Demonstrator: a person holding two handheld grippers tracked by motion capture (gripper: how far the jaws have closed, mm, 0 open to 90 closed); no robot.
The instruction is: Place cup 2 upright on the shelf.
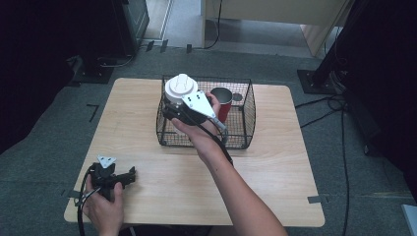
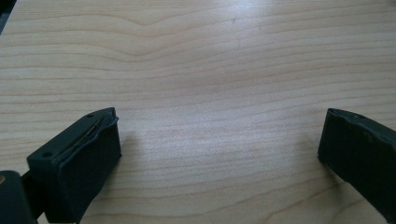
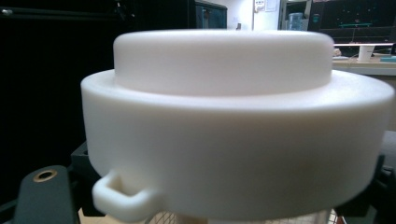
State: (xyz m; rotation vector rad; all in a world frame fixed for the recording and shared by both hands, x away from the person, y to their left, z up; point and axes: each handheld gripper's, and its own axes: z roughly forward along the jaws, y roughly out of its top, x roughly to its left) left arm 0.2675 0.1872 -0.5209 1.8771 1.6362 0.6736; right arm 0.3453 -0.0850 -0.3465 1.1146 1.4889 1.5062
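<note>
My right gripper (image 1: 173, 109) is shut on a jar with a wide white lid (image 1: 181, 87) and holds it above the near left corner of a black wire basket (image 1: 248, 129). In the right gripper view the white lid (image 3: 233, 130) looms close between the jaws, with a small loop tab (image 3: 122, 200) on its lower edge. A red cup (image 1: 224, 104) with a metal inside stands upright in the basket, just right of the hand. My left gripper (image 1: 129, 175) rests on the wooden table (image 1: 275, 187) at the near left. Its jaws stand wide apart over bare wood (image 2: 219, 140).
The basket sits at the back middle of the table. Black stands and cables lie on the grey floor around the table, with a dark cabinet at the far left.
</note>
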